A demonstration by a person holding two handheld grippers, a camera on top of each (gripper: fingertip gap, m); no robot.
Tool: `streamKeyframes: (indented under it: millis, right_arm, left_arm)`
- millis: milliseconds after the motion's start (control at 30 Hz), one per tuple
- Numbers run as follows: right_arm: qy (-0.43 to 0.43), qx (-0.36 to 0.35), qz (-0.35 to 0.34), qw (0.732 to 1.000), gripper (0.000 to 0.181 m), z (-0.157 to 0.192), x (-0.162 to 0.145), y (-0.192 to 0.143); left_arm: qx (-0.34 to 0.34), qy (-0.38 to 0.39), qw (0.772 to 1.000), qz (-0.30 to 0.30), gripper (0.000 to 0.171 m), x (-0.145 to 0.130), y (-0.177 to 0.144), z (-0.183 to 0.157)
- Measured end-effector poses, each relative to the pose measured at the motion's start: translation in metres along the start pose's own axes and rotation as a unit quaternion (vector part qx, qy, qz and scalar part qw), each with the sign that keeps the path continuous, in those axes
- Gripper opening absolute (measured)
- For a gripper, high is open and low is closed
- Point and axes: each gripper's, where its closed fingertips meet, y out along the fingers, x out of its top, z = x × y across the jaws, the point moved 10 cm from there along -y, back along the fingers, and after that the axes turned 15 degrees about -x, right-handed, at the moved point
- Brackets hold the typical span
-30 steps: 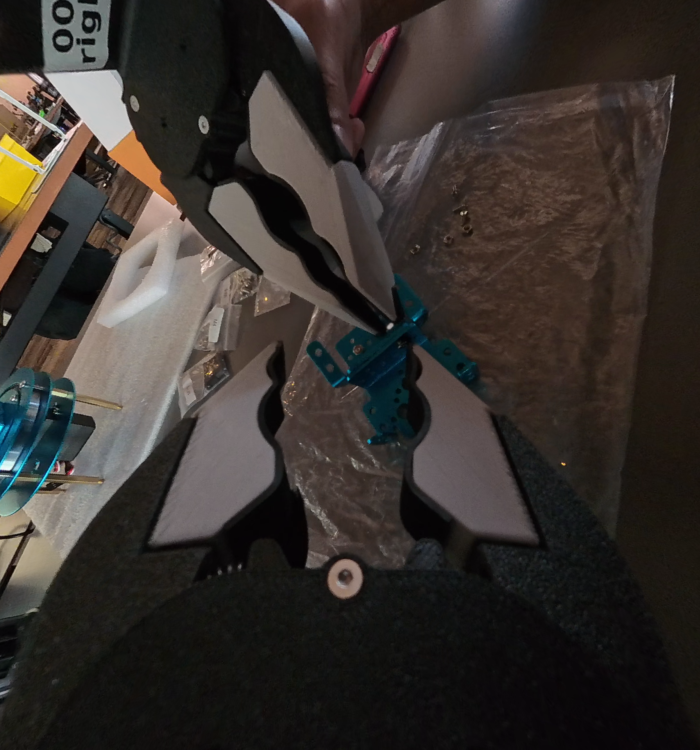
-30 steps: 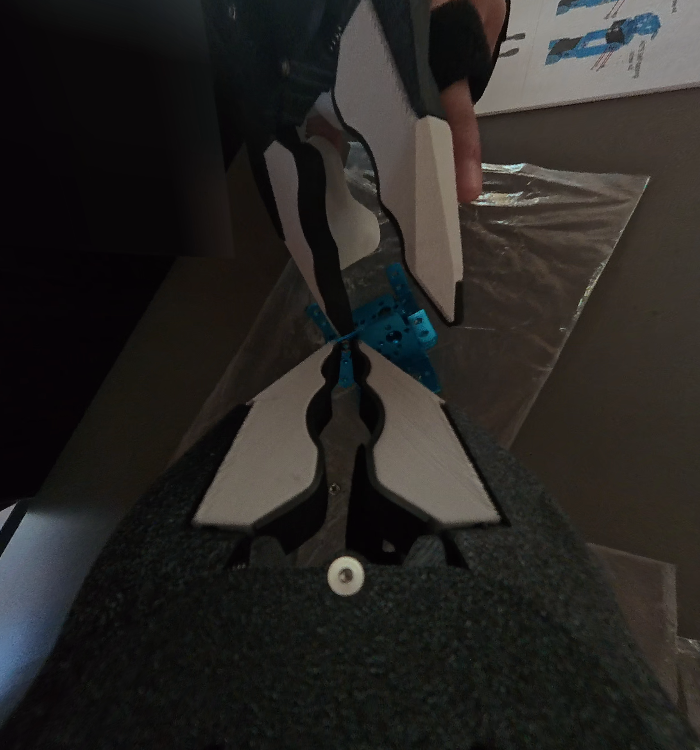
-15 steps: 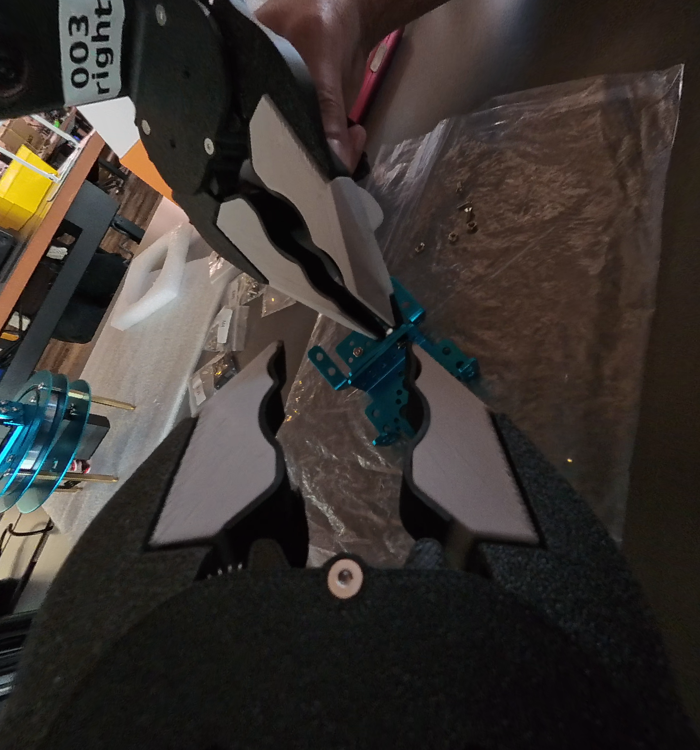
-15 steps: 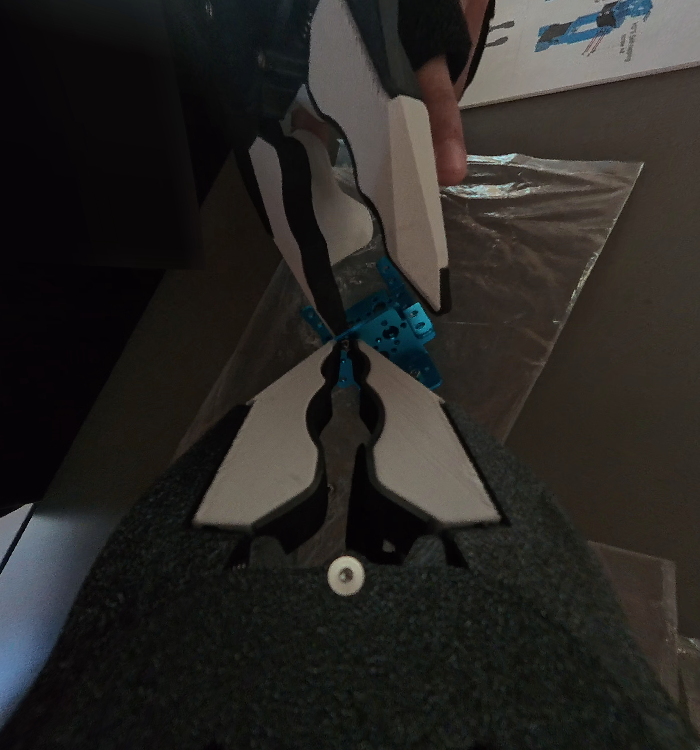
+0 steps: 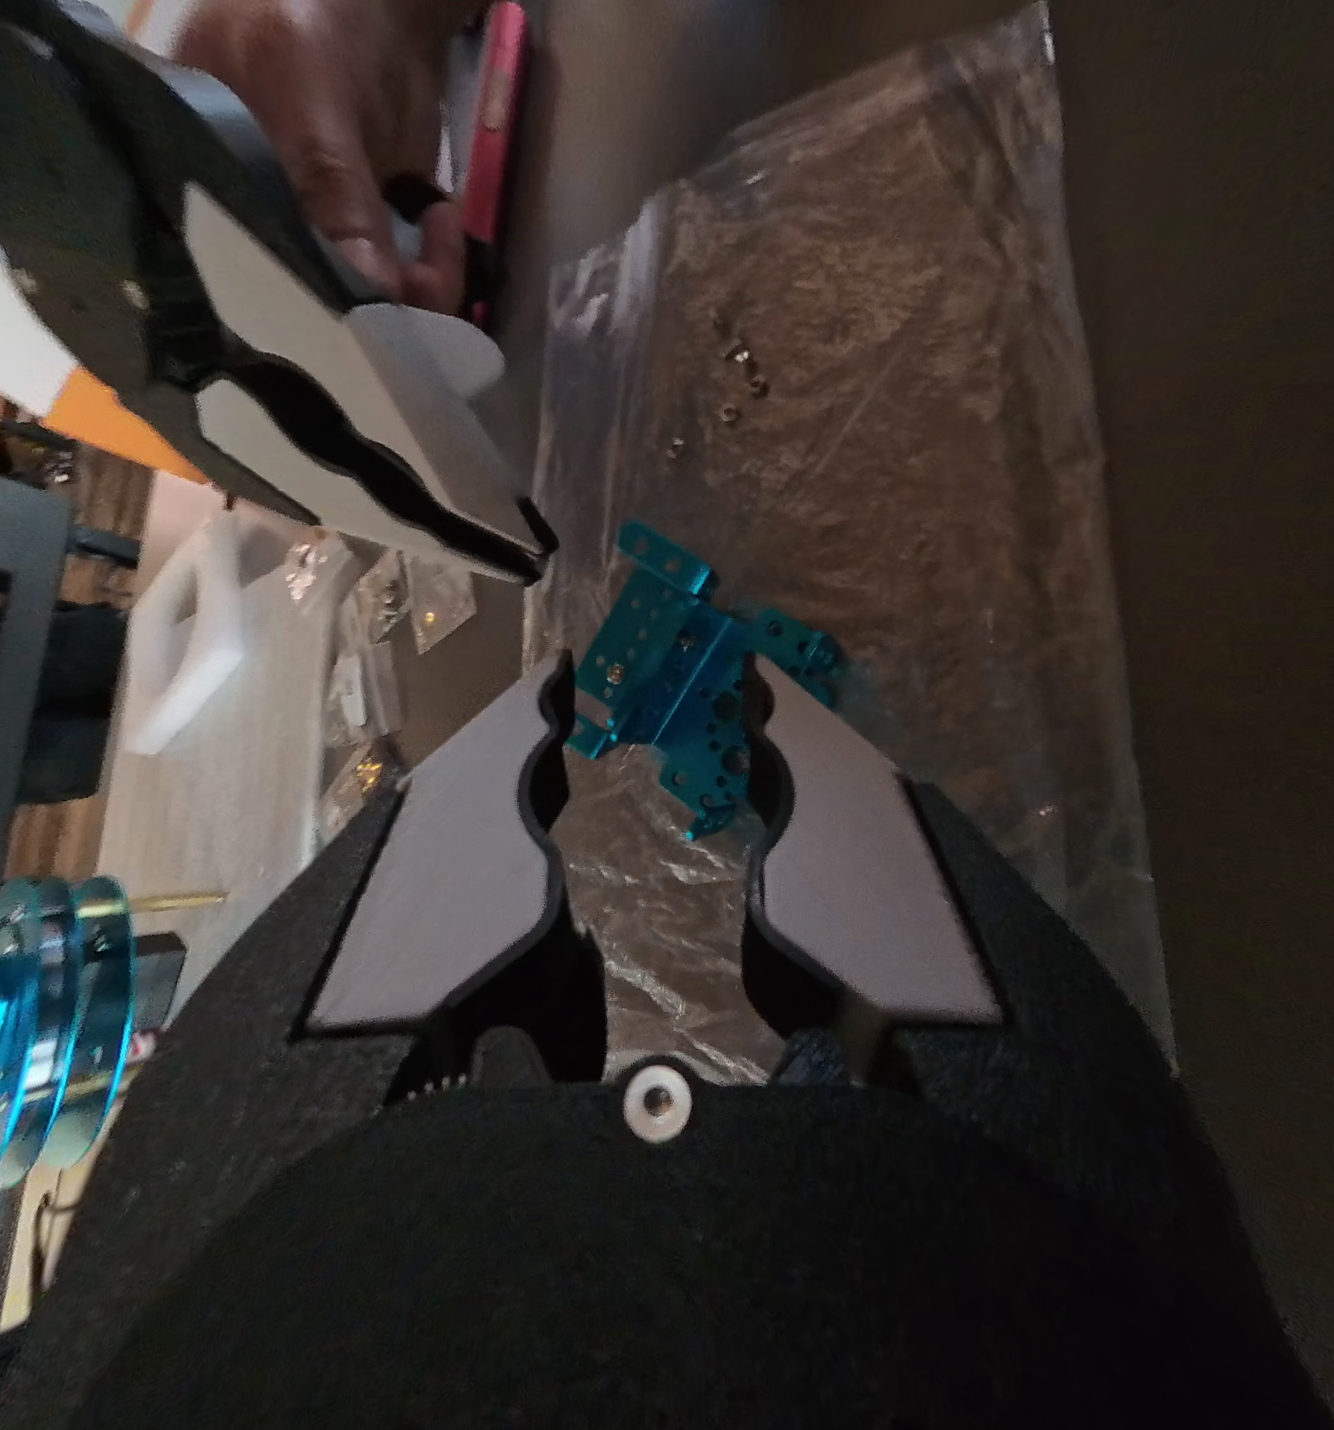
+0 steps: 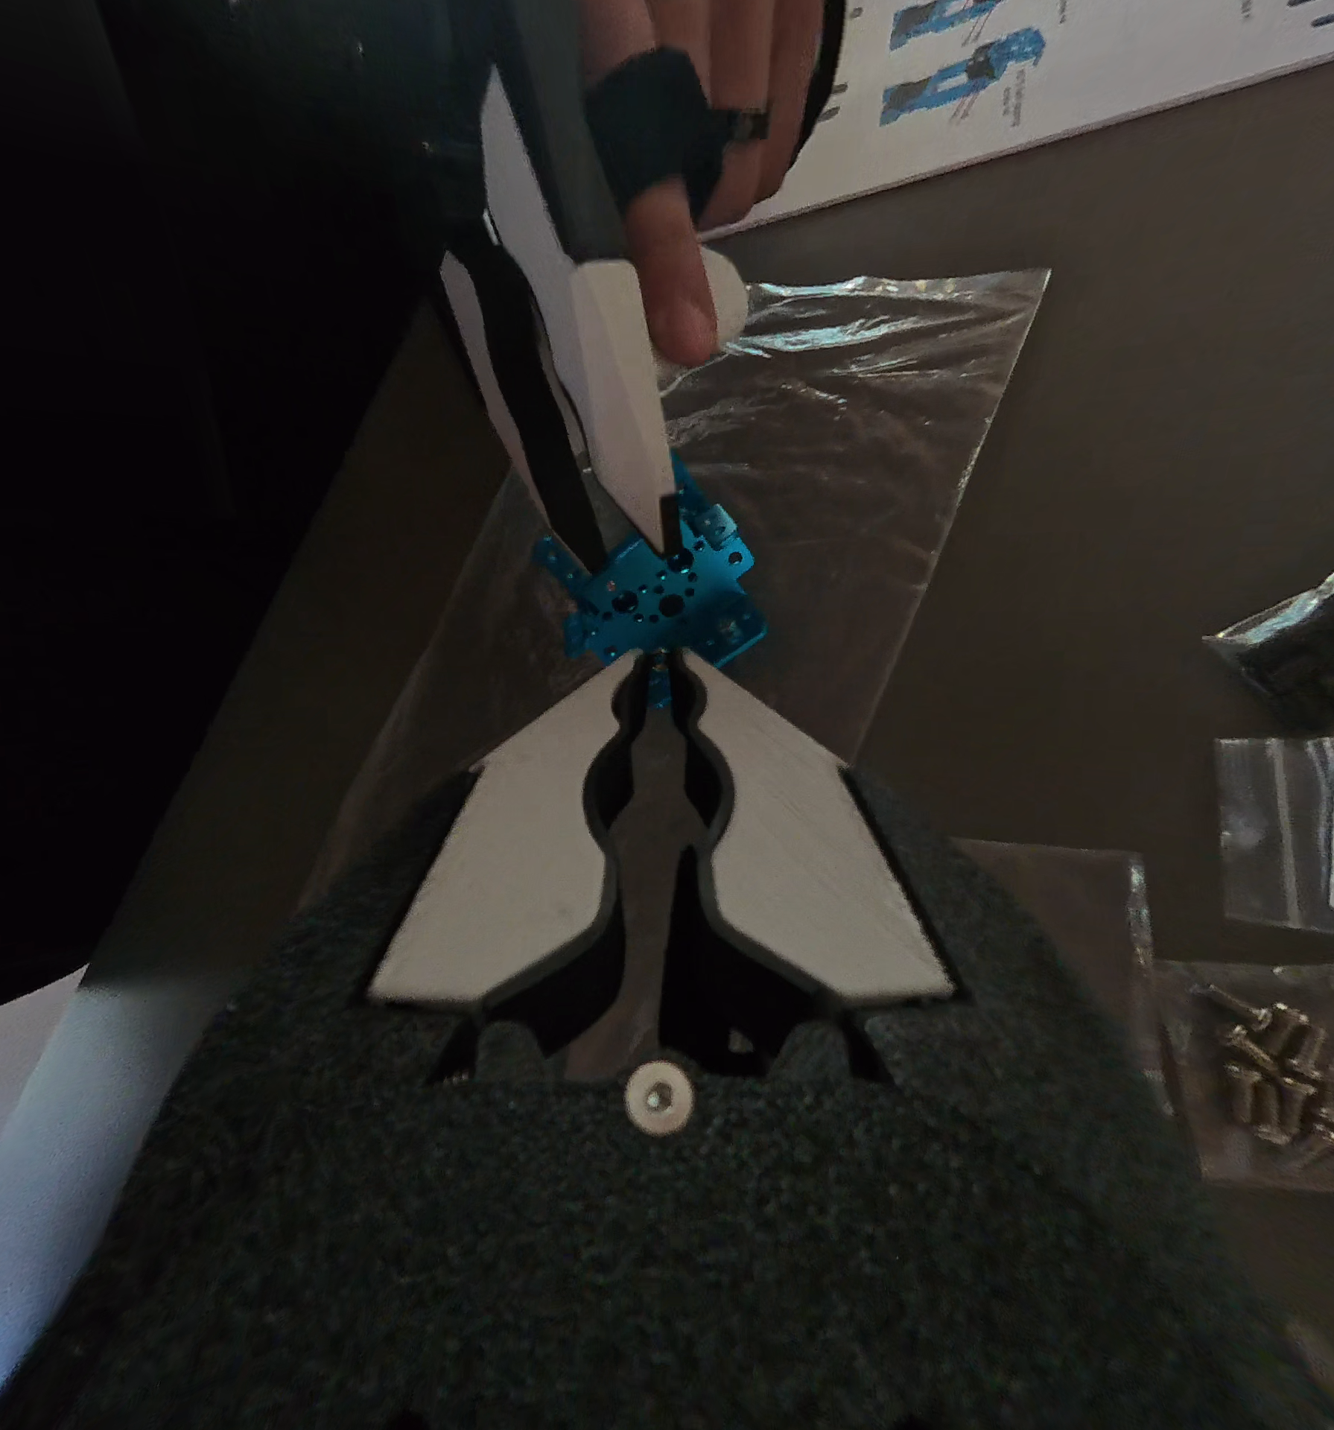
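The blue perforated metal bracket assembly (image 5: 679, 689) lies near the middle of the crinkled clear plastic sheet (image 5: 880, 371) on the dark tabletop (image 6: 1112, 464). My left gripper (image 5: 660, 681) straddles it, fingers apart, one fingertip at each side, not clamped. My right gripper (image 6: 654, 658) has its fingers together; its tips sit at the bracket's near edge, but I cannot tell whether they pinch anything. I judge that a centred, level closure suits the bracket best. Small loose metal nuts (image 5: 737, 379) lie toward the sheet's far edge. Motion blur hides the bracket's screws.

left gripper (image 5: 660, 696) spread, right gripper (image 6: 660, 658) closed
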Motion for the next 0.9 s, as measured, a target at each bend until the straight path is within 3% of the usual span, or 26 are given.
streamKeyframes:
  millis: [233,567,900]
  right_arm:
    - [-0.01,0.001,0.001,1.0,0.004,0.005,-0.001,-0.004]
    - [-0.01,0.009,0.003,1.0,0.004,0.006,-0.002,-0.008]
    - [-0.01,0.016,0.003,1.0,0.004,0.008,-0.002,-0.007]
  left_arm:
    - [-0.109,-0.003,0.994,0.03,0.043,0.007,0.001,0.014]
    - [-0.148,0.031,0.984,0.098,0.033,0.012,0.006,0.022]
    - [-0.153,0.027,0.983,0.096,0.025,0.013,0.013,0.024]
